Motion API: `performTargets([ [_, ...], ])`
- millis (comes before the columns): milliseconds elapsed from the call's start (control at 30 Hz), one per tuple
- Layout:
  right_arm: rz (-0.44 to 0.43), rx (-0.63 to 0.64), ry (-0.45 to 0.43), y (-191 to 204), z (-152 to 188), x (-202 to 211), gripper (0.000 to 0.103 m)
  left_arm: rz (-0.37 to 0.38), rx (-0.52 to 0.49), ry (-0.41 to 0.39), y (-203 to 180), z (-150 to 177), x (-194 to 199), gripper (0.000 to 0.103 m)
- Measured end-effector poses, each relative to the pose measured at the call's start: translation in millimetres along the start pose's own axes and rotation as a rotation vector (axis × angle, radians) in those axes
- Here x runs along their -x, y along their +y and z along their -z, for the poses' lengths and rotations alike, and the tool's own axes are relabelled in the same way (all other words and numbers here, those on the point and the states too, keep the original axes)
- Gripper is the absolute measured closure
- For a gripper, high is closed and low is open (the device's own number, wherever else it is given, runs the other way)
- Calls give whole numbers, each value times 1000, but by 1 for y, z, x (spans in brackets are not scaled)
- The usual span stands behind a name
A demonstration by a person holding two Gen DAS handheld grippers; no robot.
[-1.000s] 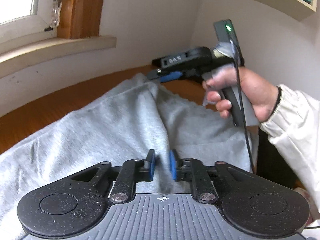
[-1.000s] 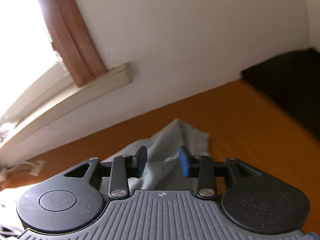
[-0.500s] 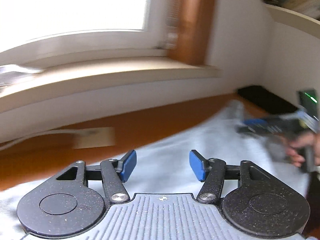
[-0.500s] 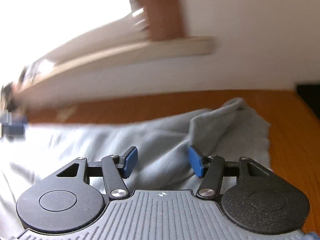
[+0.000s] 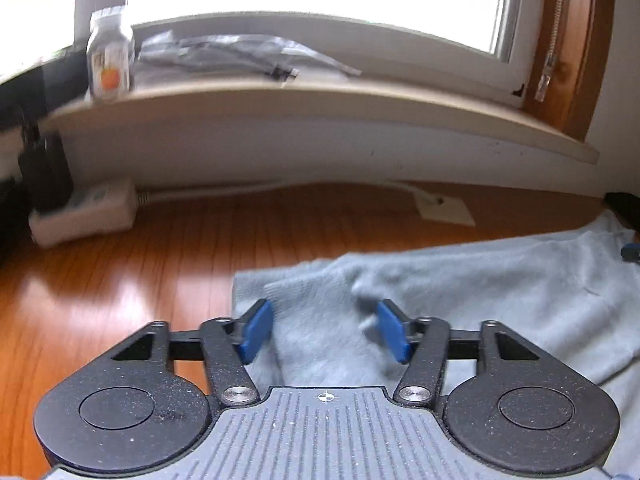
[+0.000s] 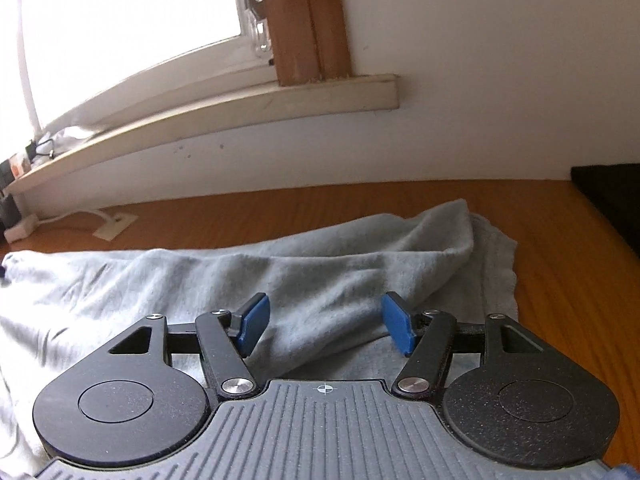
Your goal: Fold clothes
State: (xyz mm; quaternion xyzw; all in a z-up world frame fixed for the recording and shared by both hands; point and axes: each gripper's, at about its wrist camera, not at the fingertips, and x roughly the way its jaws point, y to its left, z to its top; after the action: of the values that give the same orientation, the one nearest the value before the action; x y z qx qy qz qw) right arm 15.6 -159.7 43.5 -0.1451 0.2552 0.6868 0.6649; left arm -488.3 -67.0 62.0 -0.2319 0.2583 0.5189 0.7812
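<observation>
since the grey garment (image 5: 460,280) is soft and limp, both released grippers, left gripper (image 5: 325,330) closing, right gripper (image 6: 326,326) opening, should pinch its edges

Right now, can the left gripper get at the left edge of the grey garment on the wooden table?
Probably yes. The left gripper has open jaws, which have just narrowed slightly, with nothing between them. The grey garment lies directly ahead, its edge by the left pad, and nothing blocks the way.
</observation>
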Motion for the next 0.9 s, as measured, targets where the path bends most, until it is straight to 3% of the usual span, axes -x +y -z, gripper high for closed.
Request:
performTargets([
  [167, 14, -5, -13, 0, 2, 4, 40, 6, -3, -13, 2, 4, 1, 49],
  [267, 14, -21, -17, -3, 4, 9, 39, -3, 12, -31, 9, 5, 4, 42],
  [367, 7, -36, -17, -6, 3, 6, 39, 12, 17, -28, 11, 10, 4, 44],
  [500, 7, -51, -25, -8, 3, 9, 38, 50, 16, -57, 7, 10, 11, 91],
  [633, 9, -67, -28, -11, 3, 10, 37, 72, 46, -157, 7, -1, 41, 92],
  [667, 8, -68, -27, -11, 3, 10, 37, 61, 46, -161, 8, -4, 45, 91],
  [700, 7, -69, -26, -11, 3, 9, 37, 35, 29, -133, 7, -6, 42, 82],
  [733, 6, -69, -24, -11, 3, 9, 36, 8, -3, -81, 4, -7, 35, 65],
  [767, 6, -68, -22, -11, 3, 9, 35, -20, -27, -46, 2, -7, 29, 60],
  [900, 8, -78, -37, -13, 3, 11, 34, -105, -32, -65, 0, -2, 27, 39],
])
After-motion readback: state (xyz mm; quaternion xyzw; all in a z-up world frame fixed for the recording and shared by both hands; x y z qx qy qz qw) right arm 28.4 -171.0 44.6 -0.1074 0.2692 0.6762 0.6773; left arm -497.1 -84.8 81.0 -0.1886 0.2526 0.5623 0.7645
